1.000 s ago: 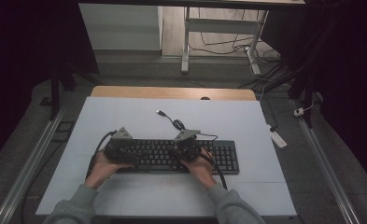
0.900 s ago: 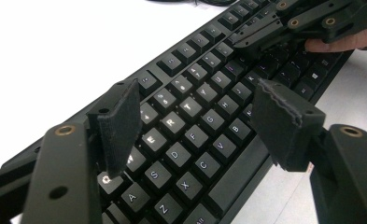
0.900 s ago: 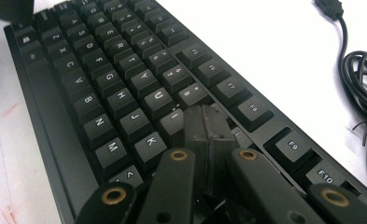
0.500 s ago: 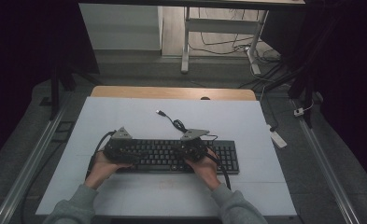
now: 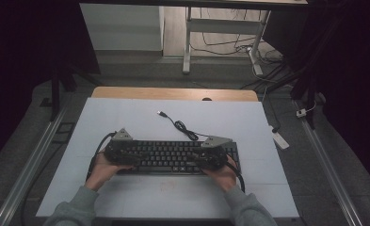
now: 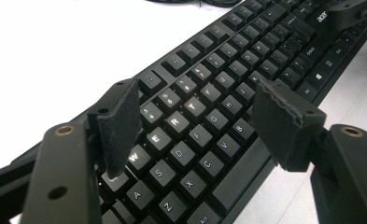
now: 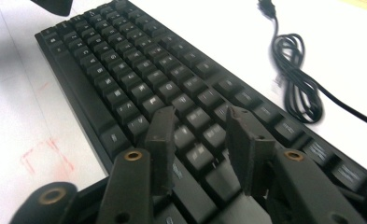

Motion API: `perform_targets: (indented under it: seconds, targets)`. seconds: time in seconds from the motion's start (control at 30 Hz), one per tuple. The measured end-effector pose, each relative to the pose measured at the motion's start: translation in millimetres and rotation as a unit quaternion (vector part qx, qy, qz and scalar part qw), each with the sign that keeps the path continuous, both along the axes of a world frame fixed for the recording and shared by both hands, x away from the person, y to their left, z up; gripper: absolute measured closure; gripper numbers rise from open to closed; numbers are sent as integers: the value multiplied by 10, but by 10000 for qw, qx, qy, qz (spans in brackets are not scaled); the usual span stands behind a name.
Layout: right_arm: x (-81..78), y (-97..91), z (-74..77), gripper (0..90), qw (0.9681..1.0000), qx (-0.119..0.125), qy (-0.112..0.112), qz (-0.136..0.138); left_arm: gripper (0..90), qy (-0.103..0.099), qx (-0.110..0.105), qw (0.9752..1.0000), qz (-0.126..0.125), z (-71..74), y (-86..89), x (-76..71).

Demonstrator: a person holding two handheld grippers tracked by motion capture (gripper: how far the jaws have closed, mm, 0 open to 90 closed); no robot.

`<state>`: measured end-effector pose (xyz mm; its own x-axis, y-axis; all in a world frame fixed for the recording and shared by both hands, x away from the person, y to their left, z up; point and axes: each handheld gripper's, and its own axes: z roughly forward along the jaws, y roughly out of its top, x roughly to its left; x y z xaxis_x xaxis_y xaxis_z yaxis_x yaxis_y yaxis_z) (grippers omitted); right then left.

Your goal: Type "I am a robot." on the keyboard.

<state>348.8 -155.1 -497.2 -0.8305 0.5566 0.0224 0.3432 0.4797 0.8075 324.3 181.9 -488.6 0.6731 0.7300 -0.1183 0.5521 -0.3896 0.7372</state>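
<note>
A pale blue-white sheet (image 5: 126, 117) covers the table (image 5: 173, 93), whose bare wooden edge shows as a light brown strip along the far side. Faint red marks (image 5: 166, 186) lie on the sheet near the close edge. Grey floor (image 5: 357, 155) surrounds the table, with a metal rail (image 5: 25, 165) running along the left and another (image 5: 331, 165) along the right. A white power strip (image 5: 280, 139) lies on the floor to the right. Farther off stand a white cabinet (image 5: 121, 26) and the white metal legs of another table (image 5: 187, 37), with loose cables (image 5: 229, 44) beneath. The room's left and right sides are dark.
</note>
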Motion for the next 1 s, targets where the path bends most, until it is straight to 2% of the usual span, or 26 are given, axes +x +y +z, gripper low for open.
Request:
perform_targets:
  seconds: [0.13, 0.43, 0.83, 0.93, 1.0]
  targets:
    - [-51, -128, 0, 585, 9999, -35, -59, -107, 326, 7, -7, 10000, 24, -1, 7, 1]
    - [-140, -342, 0, 569, 9996, 65, -96, -244, 326, -21, -6, 10000, 50, 4, 10, -2]
    - [-134, -323, -10, 569, 9997, 51, -97, -206, 345, -30, -42, 10000, 49, 13, -30, -18]
    - [-129, -322, -13, 569, 9997, 69, -108, -199, 384, -11, -52, 10000, 1, -1, -58, -17]
    - [-123, -329, -13, 569, 9997, 32, -106, -212, 441, 8, -14, 10000, -30, -12, -83, -20]
